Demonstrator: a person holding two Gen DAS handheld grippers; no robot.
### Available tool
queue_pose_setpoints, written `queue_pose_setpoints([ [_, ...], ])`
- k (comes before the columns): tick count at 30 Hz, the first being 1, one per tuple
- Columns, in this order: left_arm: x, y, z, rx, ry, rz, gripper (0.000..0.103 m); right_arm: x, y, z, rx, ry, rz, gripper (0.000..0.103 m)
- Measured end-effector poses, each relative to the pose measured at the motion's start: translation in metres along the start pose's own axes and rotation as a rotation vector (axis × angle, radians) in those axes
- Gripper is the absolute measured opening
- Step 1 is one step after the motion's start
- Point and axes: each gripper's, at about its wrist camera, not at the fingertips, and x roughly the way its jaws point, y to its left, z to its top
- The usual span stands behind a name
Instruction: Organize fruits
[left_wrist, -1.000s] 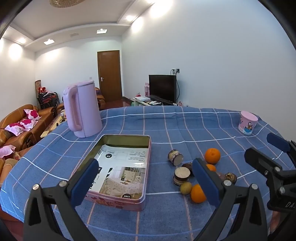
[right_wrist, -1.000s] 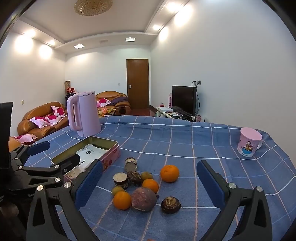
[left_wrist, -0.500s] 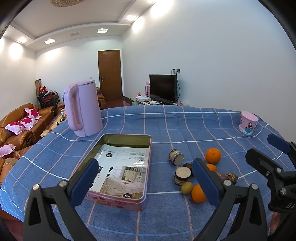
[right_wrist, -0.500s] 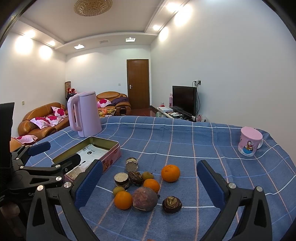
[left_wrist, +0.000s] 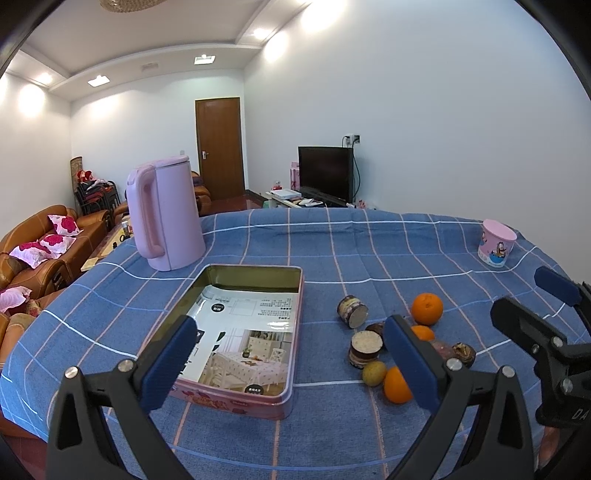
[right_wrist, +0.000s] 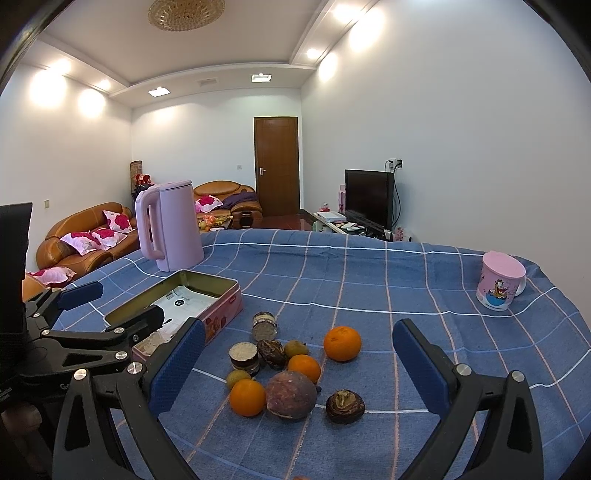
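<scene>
1. Left wrist view: left gripper (left_wrist: 288, 363) hangs over the near end of the pink tin (left_wrist: 236, 332), jaws spread wide, nothing between them. Tin sits open on the blue checked cloth (left_wrist: 369, 258), a printed sheet lining its bottom, no fruit in it.
2. Same view: fruit pile is right of the tin, near edge of the table. Far orange (left_wrist: 427, 308) stands a bit apart; near orange (left_wrist: 396, 384) touches a small green fruit (left_wrist: 373, 373); both partly behind the right pad. Two cut brown cylinders (left_wrist: 365, 348) between tin and fruit.
3. Pink kettle (left_wrist: 166, 218) far left of the tin, pink cup (left_wrist: 496, 246) far right, well apart from the pile.
4. Versus 1.0 s ago: everything sits slightly higher in this view, a very small camera shift; jaw gap unchanged, no object moved.
5. Right wrist view: right gripper (right_wrist: 299, 369) hovers above the fruit pile, jaws wide apart, holding nothing. Between the pads: near orange (right_wrist: 247, 397), large purple-brown fruit (right_wrist: 291, 394) touching it, dark wrinkled fruit (right_wrist: 345, 406) just right, middle orange (right_wrist: 304, 367), far orange (right_wrist: 342, 343).
6. Tin (right_wrist: 221, 295) lies left and farther; left gripper visible at the left edge over it.
7. Versus 1.0 s ago: pile sits slightly higher in view, fruit arrangement same, jaws same width.
</scene>
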Motion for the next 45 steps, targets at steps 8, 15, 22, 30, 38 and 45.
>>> queue_pose_setpoints([
  [8,0.0,0.0,0.0,-0.001,0.001,-0.001,0.103,0.002,0.001,0.0,0.001,0.002,0.003,0.102],
  [15,0.002,0.001,-0.001,-0.002,0.001,0.001,0.103,0.002,0.002,0.0,0.0,0.003,0.005,0.102],
  [22,0.002,0.002,-0.001,-0.001,0.003,0.002,0.103,0.001,0.005,-0.002,0.0,0.005,0.006,0.102],
  [30,0.01,-0.001,-0.007,0.006,0.017,0.017,0.103,0.008,0.002,-0.006,0.004,0.025,0.005,0.102],
  [38,0.022,-0.003,-0.017,0.018,0.021,0.053,0.103,0.03,-0.007,-0.018,0.028,0.072,0.006,0.102],
  [45,0.031,-0.001,-0.024,0.009,0.04,0.056,0.103,0.059,-0.007,-0.028,0.034,0.147,-0.015,0.097],
])
